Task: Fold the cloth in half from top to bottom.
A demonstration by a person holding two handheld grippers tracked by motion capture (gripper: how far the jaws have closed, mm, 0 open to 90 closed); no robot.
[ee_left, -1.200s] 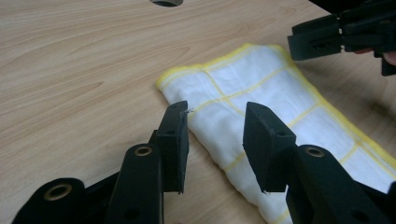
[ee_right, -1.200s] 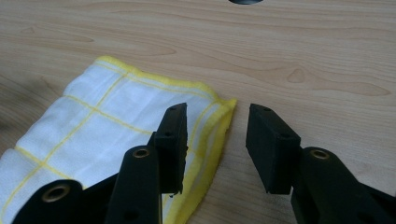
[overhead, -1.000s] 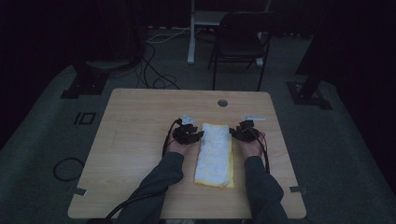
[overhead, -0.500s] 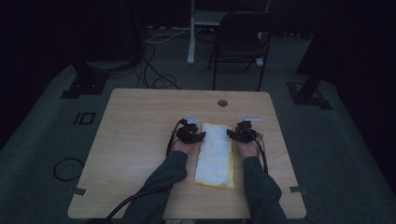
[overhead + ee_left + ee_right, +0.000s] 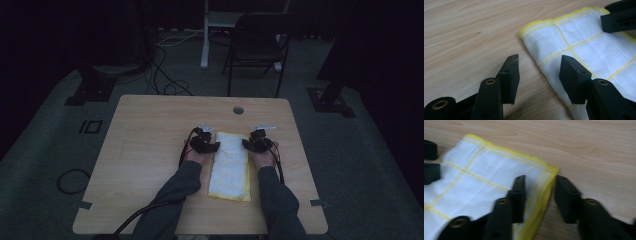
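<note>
Both grippers straddled the cloth's [image 5: 230,162] far corners: left gripper [image 5: 539,75] opening wide, right gripper [image 5: 539,196] narrowing, unpinched; each needed its edge centred before closing.

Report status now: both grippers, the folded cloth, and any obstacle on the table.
Left gripper open, jaws just widening astride cloth edge. Right gripper open, just narrowing over far yellow-hemmed corner. Cloth folded, flat. Nothing in the way.
</note>
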